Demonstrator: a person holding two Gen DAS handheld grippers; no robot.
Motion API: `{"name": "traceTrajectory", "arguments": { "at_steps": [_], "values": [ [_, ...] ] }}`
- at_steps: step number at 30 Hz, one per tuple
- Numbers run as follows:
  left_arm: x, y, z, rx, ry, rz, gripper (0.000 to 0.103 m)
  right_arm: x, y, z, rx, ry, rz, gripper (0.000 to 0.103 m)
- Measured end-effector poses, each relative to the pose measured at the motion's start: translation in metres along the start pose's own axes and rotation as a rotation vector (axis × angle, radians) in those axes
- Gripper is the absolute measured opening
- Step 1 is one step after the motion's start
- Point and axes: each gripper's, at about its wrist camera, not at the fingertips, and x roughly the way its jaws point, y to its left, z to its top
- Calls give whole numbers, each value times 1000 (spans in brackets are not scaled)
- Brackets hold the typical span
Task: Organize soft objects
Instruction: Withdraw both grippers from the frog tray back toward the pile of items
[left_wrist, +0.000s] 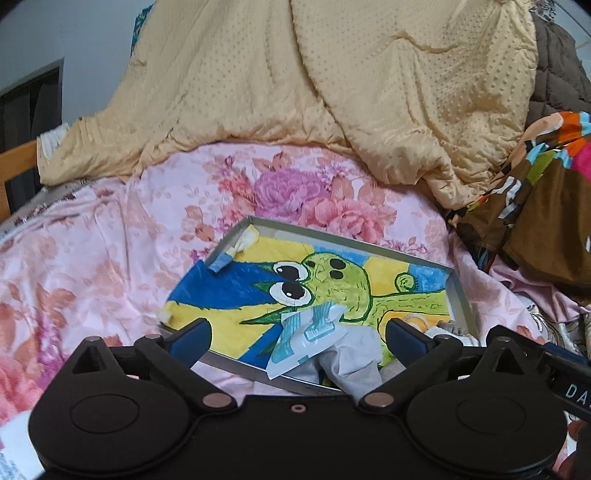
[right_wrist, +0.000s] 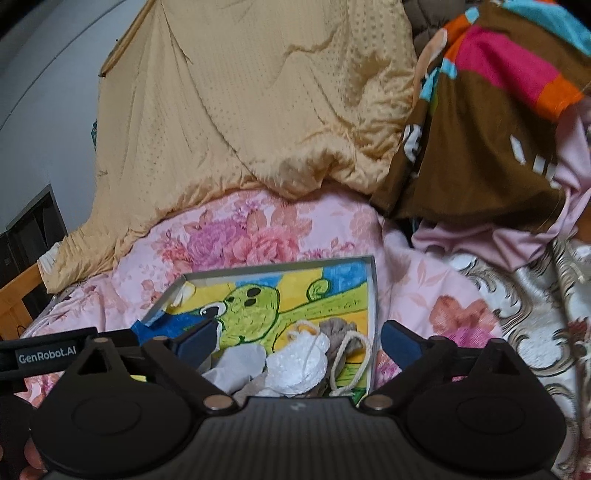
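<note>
**Both grippers empty, soft items piled in tray's near corner**

Left gripper (left_wrist: 297, 334): fingers spread wide, nothing pinched. Right gripper (right_wrist: 299, 338): same, spread and empty. No earlier frame, so only the current state.

Task items sit in the metal tray (left_wrist: 460, 295) on the floral bed sheet (left_wrist: 110, 240), lower centre in both views: a printed sachet (left_wrist: 308, 338) over grey cloth (left_wrist: 354, 365), a white drawstring pouch (right_wrist: 301, 363), a beige pouch (right_wrist: 341, 334) just beside it.

Risks, as I judge them:
- The pile overlaps; a wide pinch could take two items at once, or snag the pouch cord (right_wrist: 351, 358) and drag its neighbour.
- The tray rests on soft bedding; pressing on its rim could tilt it.
- The grippers sit near each other over the same corner, so they could clash.

Room: the far part of the tray, over the cartoon lining (left_wrist: 332, 280), is bare. Yellow quilt (left_wrist: 332, 92) blocks the top, patterned fabric (right_wrist: 480, 129) the upper right. Open sheet at the left.
</note>
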Motion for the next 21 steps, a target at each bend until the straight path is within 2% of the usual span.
{"name": "traceTrajectory", "arguments": {
  "at_steps": [8, 15, 21],
  "values": [
    [-45, 1, 3, 60, -54, 29, 102, -36, 10, 6, -34, -55, -19, 103],
    [-81, 12, 1, 25, -86, 44, 102, -66, 26, 3, -75, -74, -14, 103],
    [-106, 20, -8, 25, -74, 49, 102, -87, 39, 1, -118, -97, 2, 103]
  ]
}}
